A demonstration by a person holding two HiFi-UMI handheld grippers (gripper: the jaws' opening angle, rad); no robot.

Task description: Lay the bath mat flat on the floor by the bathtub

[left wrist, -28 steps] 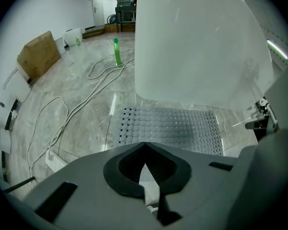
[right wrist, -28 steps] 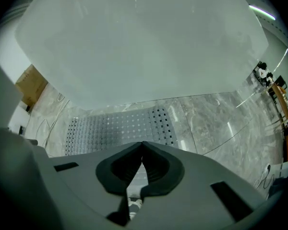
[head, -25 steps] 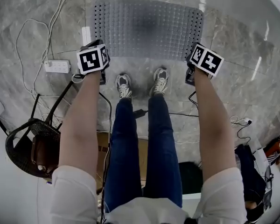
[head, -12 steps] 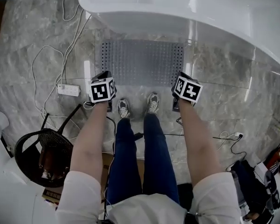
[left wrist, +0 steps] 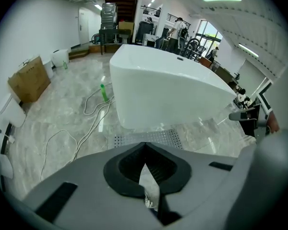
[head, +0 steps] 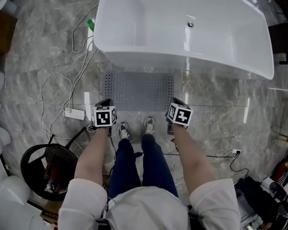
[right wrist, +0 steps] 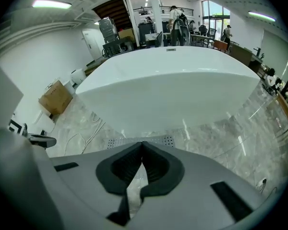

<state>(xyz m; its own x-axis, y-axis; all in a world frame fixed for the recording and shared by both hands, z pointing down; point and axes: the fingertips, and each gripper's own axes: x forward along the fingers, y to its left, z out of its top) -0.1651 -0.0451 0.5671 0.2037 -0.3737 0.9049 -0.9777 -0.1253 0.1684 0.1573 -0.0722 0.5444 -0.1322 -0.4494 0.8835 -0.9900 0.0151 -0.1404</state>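
Observation:
A grey perforated bath mat (head: pixel 137 91) lies flat on the marble floor against the near side of the white bathtub (head: pixel 182 28). My left gripper (head: pixel 104 105) hangs above the mat's near left corner, shut and empty. Above the near right corner, my right gripper (head: pixel 176 105) is shut with nothing in it too. In the left gripper view the mat (left wrist: pixel 146 138) shows beyond the closed jaws, under the tub (left wrist: pixel 163 90). The right gripper view shows the mat (right wrist: pixel 139 141) at the foot of the tub (right wrist: pixel 173 90).
A white power strip (head: pixel 75 113) with loose cables lies on the floor at the left. A dark wicker chair (head: pixel 48 169) stands near left. The person's feet (head: pixel 135 128) are just short of the mat. A green bottle (head: pixel 90 25) stands by the tub's left end.
The head view has risen and pulled back, so the whole bathtub now shows. Both grippers have lifted away from the mat's near corners, and the mat stays flat.

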